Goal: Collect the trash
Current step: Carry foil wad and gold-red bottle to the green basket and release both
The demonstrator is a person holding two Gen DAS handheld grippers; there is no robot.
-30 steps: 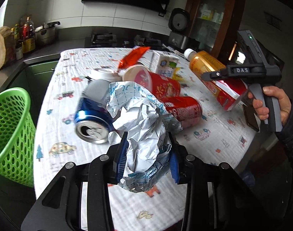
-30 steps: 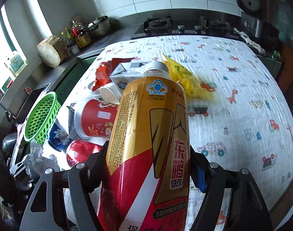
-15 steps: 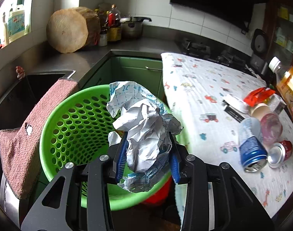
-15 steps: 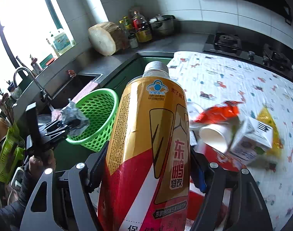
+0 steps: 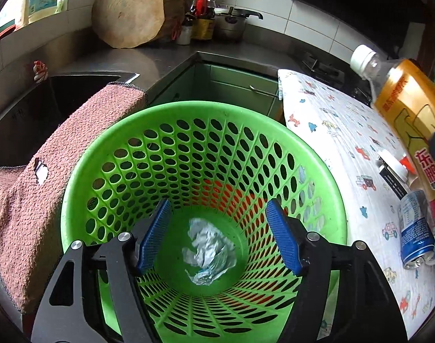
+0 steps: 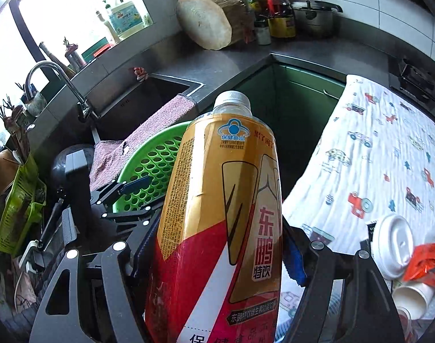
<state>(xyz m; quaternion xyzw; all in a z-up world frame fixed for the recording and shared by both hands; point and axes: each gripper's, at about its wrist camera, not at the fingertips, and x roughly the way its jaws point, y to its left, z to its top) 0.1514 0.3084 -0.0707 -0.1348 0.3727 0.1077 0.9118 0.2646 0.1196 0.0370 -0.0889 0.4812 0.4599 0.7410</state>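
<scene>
Both fingers split roles: left gripper (image 5: 217, 237) spread over basket (image 5: 188, 108), wrapper (image 5: 208, 250) dropped at 6 o'clock; right gripper (image 6: 217, 260) pinched bottle (image 6: 226, 214) for next drop.

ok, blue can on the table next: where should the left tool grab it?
Pinch the blue can at mid-body, from above, fingers on its two long sides. It lies on its side on the tablecloth, opened end toward the camera. The open left tool hangs over the basket, empty.
</scene>
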